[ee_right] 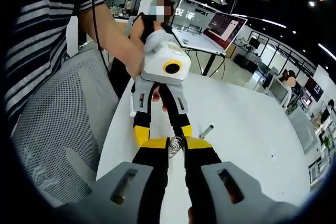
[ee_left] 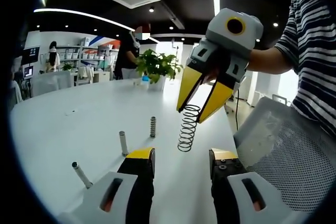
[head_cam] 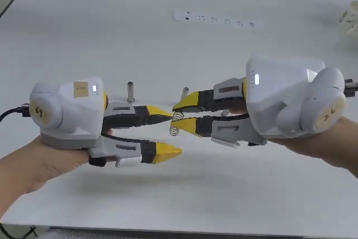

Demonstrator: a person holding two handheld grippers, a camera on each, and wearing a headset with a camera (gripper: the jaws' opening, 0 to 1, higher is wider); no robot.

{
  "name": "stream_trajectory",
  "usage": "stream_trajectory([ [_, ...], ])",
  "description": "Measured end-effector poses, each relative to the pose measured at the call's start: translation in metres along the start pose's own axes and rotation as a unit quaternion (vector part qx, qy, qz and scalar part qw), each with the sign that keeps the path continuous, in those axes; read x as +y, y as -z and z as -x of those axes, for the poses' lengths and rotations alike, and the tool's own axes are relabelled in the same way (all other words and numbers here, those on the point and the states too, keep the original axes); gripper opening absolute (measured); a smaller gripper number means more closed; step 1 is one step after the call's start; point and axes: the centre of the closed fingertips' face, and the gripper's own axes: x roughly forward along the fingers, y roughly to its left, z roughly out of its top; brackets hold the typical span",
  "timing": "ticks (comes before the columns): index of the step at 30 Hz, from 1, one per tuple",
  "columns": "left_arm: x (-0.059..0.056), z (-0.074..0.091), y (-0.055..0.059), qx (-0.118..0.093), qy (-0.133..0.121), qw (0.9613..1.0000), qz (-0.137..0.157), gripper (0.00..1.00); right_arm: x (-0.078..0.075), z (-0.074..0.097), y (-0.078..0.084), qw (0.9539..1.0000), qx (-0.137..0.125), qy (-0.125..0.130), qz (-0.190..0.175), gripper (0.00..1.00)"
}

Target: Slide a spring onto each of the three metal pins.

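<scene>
Over bench (head_cam: 235,194): R gripper (ee_left: 191,115) clamped on spring (ee_left: 188,128), L gripper (ee_left: 182,155) open. Step: spring held, pre-insertion. Next: align w/ pin (ee_left: 123,142), slide on.

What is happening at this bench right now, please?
A person is working two hand-held tools above a white table. The right tool is shut on a spring, held in the air. The left tool is open and empty, facing it. On the table, the far pin seems to carry coils already, while the middle pin and near pin look bare.
</scene>
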Motion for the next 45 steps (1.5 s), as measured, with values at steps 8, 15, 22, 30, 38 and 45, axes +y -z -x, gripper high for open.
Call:
stream_trajectory([
  [8, 0.014, 0.023, 0.005, 0.001, -0.038, 0.9993, 0.007, 0.52, -0.005, 0.001, 0.002, 0.9999, 0.003, 0.013, -0.002, 0.12],
  [15, 0.024, 0.045, 0.010, 0.003, -0.073, 0.9972, 0.014, 0.65, -0.007, 0.002, 0.008, 0.9997, 0.009, 0.020, -0.005, 0.12],
  [22, 0.037, 0.066, 0.016, -0.002, -0.110, 0.9937, 0.023, 0.79, -0.010, 0.002, 0.011, 0.9995, 0.014, 0.027, -0.006, 0.12],
  [30, 0.047, 0.082, 0.020, -0.008, -0.145, 0.9890, 0.027, 0.94, -0.015, 0.003, 0.015, 0.9991, 0.019, 0.038, -0.010, 0.12],
  [38, 0.052, 0.101, 0.027, -0.002, -0.162, 0.9864, 0.030, 0.97, -0.022, 0.004, 0.022, 0.9983, 0.028, 0.050, -0.012, 0.12],
  [45, 0.053, 0.105, 0.024, -0.009, -0.169, 0.9849, 0.035, 0.97, -0.023, 0.000, 0.030, 0.9979, 0.038, 0.052, -0.008, 0.12],
])
